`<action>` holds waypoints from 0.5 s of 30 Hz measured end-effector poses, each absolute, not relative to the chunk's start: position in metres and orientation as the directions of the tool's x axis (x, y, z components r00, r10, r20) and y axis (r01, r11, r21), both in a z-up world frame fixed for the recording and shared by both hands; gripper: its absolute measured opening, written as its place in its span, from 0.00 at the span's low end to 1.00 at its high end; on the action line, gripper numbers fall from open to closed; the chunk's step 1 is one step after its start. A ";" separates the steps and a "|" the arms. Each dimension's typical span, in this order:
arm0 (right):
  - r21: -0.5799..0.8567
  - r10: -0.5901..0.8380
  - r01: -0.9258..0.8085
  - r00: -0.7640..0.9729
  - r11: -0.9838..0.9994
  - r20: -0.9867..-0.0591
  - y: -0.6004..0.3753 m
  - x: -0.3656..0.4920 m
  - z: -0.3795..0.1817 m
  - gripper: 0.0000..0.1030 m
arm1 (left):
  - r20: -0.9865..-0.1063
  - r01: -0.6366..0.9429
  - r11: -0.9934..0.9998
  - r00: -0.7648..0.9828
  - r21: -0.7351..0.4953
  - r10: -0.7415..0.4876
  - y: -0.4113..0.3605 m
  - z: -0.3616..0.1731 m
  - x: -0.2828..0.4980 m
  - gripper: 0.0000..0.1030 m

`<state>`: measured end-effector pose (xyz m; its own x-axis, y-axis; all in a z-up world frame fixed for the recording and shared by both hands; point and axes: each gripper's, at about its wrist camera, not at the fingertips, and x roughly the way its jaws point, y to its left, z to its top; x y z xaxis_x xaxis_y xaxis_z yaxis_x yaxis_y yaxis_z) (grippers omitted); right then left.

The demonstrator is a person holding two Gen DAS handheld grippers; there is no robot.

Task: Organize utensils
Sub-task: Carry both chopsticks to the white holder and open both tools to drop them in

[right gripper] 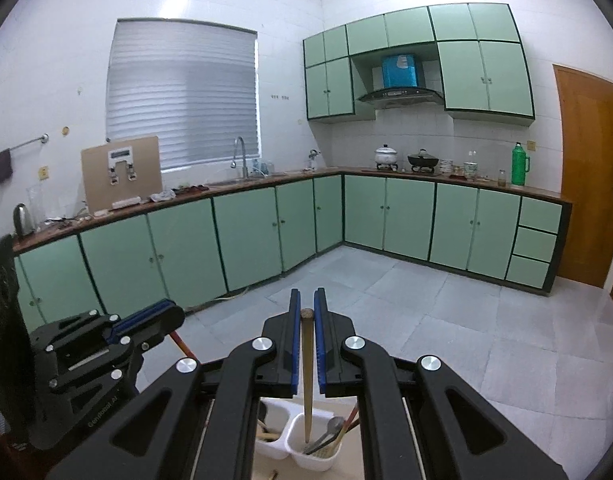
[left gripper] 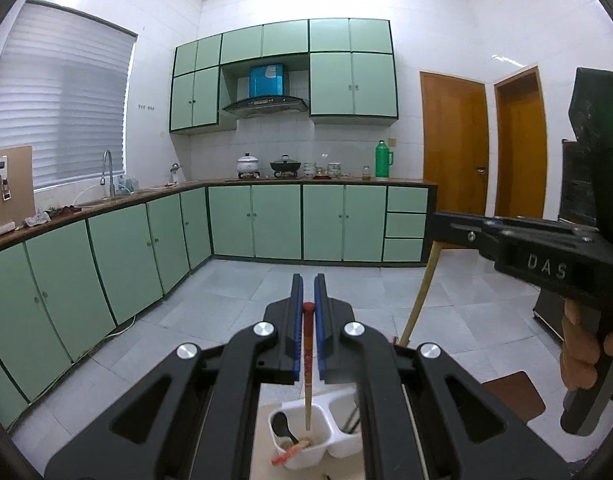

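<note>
In the left wrist view my left gripper (left gripper: 308, 284) is shut on a red-topped chopstick (left gripper: 307, 360). It hangs straight down, its tip over the left compartment of a white two-part holder (left gripper: 342, 446). A black spoon (left gripper: 284, 426) and a red-tipped chopstick (left gripper: 286, 456) lie in that compartment. My right gripper (right gripper: 307, 296) is shut on a plain brown chopstick (right gripper: 307, 372), whose tip hangs over the holder's (right gripper: 292, 426) right compartment beside a metal spoon (right gripper: 326, 432). Each gripper shows in the other's view: the right gripper (left gripper: 438, 228) and the left gripper (right gripper: 174, 314).
The holder stands on a pale wooden surface (left gripper: 266, 452) below both grippers. Past it lie a grey tiled floor (right gripper: 446, 320) and green base cabinets (left gripper: 274, 220) under an L-shaped counter. A hand (left gripper: 582, 360) grips the right tool. A brown seat (left gripper: 514, 396) stands low at the right.
</note>
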<state>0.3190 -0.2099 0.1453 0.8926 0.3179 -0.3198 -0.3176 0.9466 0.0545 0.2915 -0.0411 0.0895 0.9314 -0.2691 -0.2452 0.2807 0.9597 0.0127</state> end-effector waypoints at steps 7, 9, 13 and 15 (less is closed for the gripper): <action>0.063 0.296 -0.295 0.875 0.953 -0.383 -0.208 0.355 0.101 0.06 | -0.322 0.270 0.963 0.910 -0.022 -0.262 -0.045 0.056 0.335 0.04; 0.067 0.297 -0.296 0.867 0.953 -0.399 -0.209 0.361 0.090 0.06 | -0.340 0.269 0.963 0.904 -0.021 -0.260 -0.044 0.047 0.341 0.04; 0.064 0.296 -0.298 0.854 0.952 -0.428 -0.209 0.367 0.072 0.06 | -0.377 0.269 0.963 0.890 -0.019 -0.257 -0.042 0.030 0.352 0.04; 0.067 0.298 -0.300 0.847 0.952 -0.439 -0.208 0.369 0.065 0.06 | -0.392 0.272 0.962 0.883 -0.021 -0.259 -0.040 0.023 0.357 0.04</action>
<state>0.3686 -0.2083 0.0651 0.8474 0.2981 -0.4393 -0.3000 0.9516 0.0671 0.3565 -0.0395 0.0229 0.8830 -0.2587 -0.3917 0.2725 0.9619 -0.0211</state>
